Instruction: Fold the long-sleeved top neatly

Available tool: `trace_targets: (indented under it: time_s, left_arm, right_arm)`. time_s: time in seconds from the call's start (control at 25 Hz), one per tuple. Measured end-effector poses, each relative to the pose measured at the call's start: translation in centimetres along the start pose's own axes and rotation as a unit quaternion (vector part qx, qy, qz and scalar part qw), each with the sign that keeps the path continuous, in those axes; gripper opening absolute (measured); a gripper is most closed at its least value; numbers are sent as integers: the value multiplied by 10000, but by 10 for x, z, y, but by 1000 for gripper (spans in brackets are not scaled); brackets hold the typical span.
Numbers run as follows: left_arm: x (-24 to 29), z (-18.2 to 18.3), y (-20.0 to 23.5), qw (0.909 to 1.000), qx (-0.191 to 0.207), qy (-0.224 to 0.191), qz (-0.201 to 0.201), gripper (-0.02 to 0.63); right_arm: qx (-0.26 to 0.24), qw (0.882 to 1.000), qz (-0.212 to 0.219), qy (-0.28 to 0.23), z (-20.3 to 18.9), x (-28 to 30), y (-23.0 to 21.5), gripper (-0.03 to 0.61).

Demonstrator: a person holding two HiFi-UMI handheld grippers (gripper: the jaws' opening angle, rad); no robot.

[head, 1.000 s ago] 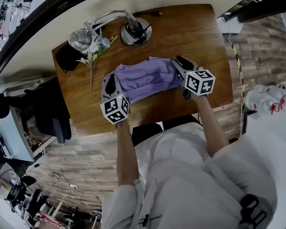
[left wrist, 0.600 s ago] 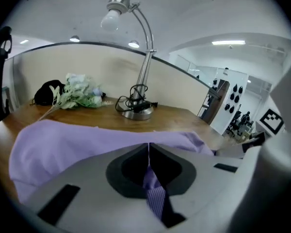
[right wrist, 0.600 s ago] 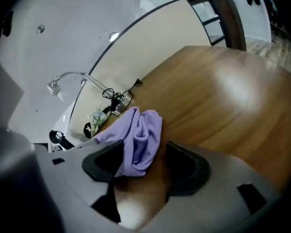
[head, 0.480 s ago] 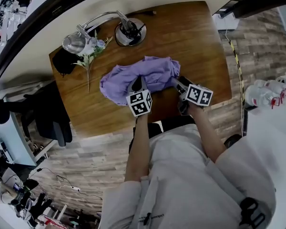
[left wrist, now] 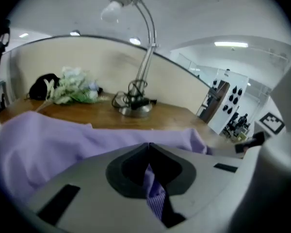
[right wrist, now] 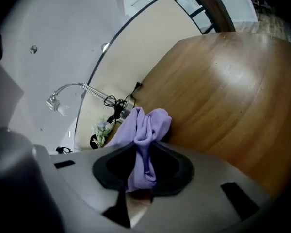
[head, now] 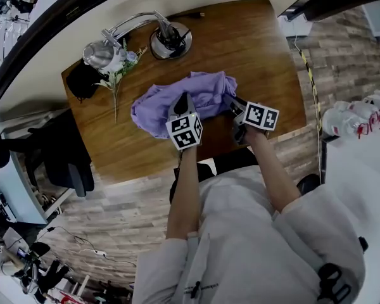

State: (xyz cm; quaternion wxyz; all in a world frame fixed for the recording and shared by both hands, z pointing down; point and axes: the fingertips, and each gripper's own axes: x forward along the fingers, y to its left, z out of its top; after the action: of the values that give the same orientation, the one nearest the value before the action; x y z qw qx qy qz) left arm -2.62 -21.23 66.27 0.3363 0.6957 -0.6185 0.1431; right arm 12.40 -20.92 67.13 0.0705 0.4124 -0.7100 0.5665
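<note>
Purple top (head: pixel 153 109) lies bunched mid-table (head: pixel 259 49). My left gripper (head: pixel 182 100) pinches its 6 o'clock edge tight. My right gripper (head: pixel 230 102), jaws just closing, clamps a fold at 3 o'clock.

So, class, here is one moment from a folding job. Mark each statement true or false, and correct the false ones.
1. The purple top lies spread flat on the table. False: it is bunched in a heap.
2. The left tongs are shut on purple fabric. True.
3. The right tongs are empty. False: a bunch of the purple top is pinched between them, and they have just been closing.
4. A desk lamp stands near the table's far edge. True.
5. The flower sprig lies on the purple top. False: it lies on bare wood, apart from it.
</note>
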Motion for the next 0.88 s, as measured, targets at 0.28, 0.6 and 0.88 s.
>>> trace_targets:
  time_s: [0.28,0.6,0.88]
  left_arm:
    - [-33,31,1,9982,-5,-123,-587,26]
    - [-101,21,146,9989,-410,-241,3,26]
    - [-138,14,205,9957,-831,-355,-196,26]
  right_arm:
    - [-1134,9919,473,-317,10,-23,70,66]
    - [-3682,9262,807,-49,-41,-12,213,57]
    - [-5282,8479,187,417,-148,54,293,48]
